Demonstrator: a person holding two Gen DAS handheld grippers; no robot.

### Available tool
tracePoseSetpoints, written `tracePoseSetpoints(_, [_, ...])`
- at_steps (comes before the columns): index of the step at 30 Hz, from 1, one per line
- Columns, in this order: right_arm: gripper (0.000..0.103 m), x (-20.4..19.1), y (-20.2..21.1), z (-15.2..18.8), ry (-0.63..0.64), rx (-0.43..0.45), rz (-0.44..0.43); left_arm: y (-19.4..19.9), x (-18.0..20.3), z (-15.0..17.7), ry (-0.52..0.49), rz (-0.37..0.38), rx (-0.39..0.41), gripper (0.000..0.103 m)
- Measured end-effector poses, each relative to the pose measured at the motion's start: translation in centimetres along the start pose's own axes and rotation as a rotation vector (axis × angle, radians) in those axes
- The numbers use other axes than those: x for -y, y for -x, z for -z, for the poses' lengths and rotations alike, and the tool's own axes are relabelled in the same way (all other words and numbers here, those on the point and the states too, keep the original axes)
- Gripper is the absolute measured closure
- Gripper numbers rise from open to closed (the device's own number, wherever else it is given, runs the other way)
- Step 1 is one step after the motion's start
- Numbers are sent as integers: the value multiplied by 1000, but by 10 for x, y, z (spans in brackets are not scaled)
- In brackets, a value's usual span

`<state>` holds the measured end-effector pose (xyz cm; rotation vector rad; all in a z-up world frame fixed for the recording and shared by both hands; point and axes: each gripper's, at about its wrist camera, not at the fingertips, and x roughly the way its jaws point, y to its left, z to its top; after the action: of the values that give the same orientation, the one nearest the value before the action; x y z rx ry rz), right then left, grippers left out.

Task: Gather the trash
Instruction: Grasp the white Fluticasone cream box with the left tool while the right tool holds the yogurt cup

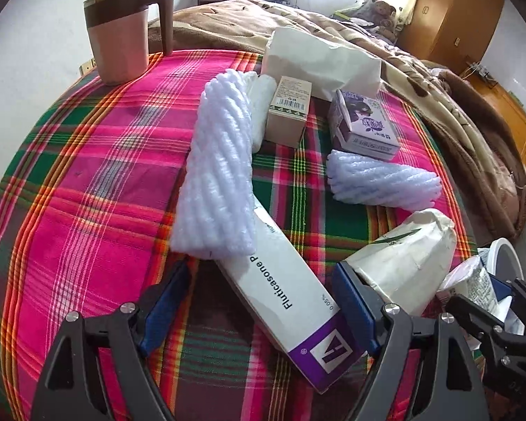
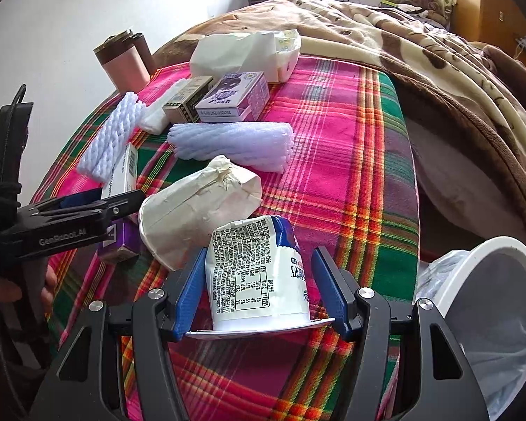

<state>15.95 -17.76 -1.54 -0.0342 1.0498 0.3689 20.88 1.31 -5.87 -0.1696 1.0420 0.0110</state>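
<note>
right gripper (image 2: 259, 293) jaws apart, straddling upturned yogurt cup (image 2: 259, 280) beside bin (image 2: 491, 315) | cup likely light, thin-walled, crushable: pinch mid-wall gently | left gripper (image 1: 263, 301) jaws apart around medicine box (image 1: 291, 301), stiff card

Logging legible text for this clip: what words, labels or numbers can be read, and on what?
"Fluticasone P", "0.05%": long white-purple box, upside down in view.
"GenRobot.AI": left gripper, on its side.
Printed table on yogurt cup: too small.
Barcode box and purple carton: unreadable.

L jaws wide astride medicine box (image 1: 291, 301).
</note>
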Motion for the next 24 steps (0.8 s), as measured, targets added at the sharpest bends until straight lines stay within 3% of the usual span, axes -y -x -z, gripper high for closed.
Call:
tracePoseSetpoints(4, [41, -2, 0, 2, 6, 4, -2, 4, -3, 6, -49, -7, 14, 20])
tracePoseSetpoints(6, [41, -1, 1, 3, 2, 10, -3, 9, -9, 13, -64, -10, 23, 27])
tracePoseSetpoints(8, [41, 0, 1, 3, -3, 16, -4, 14, -17, 17, -66, -25, 32, 45])
tracePoseSetpoints(10, [41, 1, 2, 4, -12, 23, -6, 18, -27, 17, -39, -13, 34, 55])
tracePoseSetpoints(13, [41, 1, 2, 6, -24, 30, -8, 18, -34, 15, -13, 10, 30, 56])
tracePoseSetpoints(21, [41, -1, 4, 8, -30, 45, 20, 10, -22, 6, -49, -55, 48, 53])
tracePoseSetpoints(24, [41, 0, 6, 10, -38, 58, 32, 12, -25, 7, -43, -48, 55, 62])
